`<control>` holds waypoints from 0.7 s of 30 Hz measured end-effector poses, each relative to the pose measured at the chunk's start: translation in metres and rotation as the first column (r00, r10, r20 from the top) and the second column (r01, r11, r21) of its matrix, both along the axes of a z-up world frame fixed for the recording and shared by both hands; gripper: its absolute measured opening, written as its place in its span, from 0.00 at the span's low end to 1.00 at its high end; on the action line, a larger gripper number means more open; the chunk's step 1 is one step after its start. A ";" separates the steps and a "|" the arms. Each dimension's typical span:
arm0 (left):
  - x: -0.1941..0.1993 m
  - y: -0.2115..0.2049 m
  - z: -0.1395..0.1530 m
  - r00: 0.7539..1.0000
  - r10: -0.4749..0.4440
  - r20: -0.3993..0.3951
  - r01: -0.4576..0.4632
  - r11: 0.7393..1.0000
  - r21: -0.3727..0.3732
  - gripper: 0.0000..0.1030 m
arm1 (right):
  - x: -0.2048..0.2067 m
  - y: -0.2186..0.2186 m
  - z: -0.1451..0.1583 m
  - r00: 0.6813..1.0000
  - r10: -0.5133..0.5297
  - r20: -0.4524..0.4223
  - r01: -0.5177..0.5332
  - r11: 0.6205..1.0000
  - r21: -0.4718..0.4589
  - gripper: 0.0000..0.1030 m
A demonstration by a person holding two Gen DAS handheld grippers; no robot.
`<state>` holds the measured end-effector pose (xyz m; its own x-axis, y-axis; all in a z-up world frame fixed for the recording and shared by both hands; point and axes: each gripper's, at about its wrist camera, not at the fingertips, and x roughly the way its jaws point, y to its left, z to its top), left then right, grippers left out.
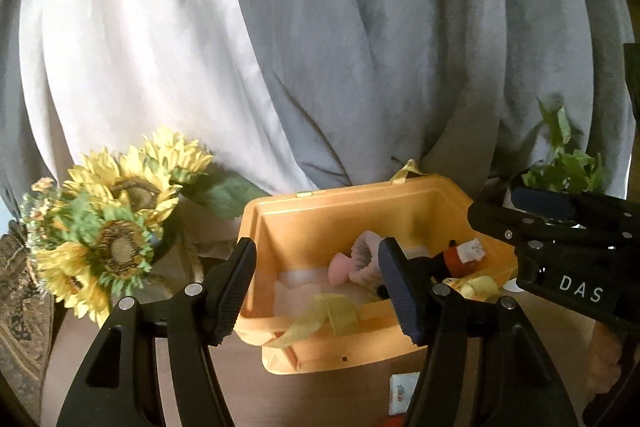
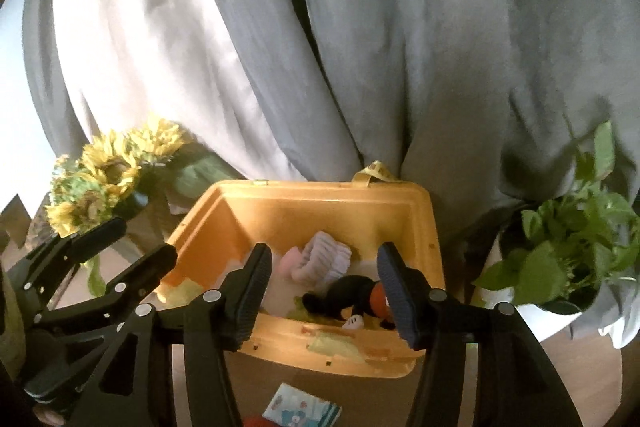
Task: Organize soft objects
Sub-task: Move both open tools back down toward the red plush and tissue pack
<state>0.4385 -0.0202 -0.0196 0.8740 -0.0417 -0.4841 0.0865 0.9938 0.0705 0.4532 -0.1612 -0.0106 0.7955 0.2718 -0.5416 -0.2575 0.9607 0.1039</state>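
Observation:
An open orange box (image 1: 320, 203) (image 2: 320, 203) stands on the brown table. Inside lie a pink ruffled soft item (image 1: 362, 257) (image 2: 324, 259), a black and orange plush toy (image 2: 344, 297) (image 1: 454, 261) and yellow ribbon (image 1: 332, 311). My left gripper (image 1: 320, 287) is open and empty, held over the box's near rim; it also shows in the right wrist view (image 2: 120, 247). My right gripper (image 2: 324, 287) is open and empty above the box's near rim, over the plush toy; it shows in the left wrist view (image 1: 532, 211) at the right.
Artificial sunflowers (image 1: 108, 223) (image 2: 104, 187) stand left of the box. A green potted plant (image 2: 568, 247) (image 1: 564, 163) stands to the right. Grey and white curtains (image 1: 320, 47) hang behind. A small printed packet (image 2: 304, 407) (image 1: 402, 389) lies on the table in front.

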 end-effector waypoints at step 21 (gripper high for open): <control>-0.092 -0.012 -0.001 0.999 0.044 0.016 -0.044 0.999 0.008 0.63 | -0.069 -0.015 0.004 0.995 0.080 0.061 -0.078 0.996 -0.038 0.65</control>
<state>0.3461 -0.0319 -0.0206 0.8824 0.0011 -0.4706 0.0414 0.9959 0.0799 0.3839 -0.1758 -0.0066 0.8049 0.3164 -0.5020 -0.3373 0.9400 0.0517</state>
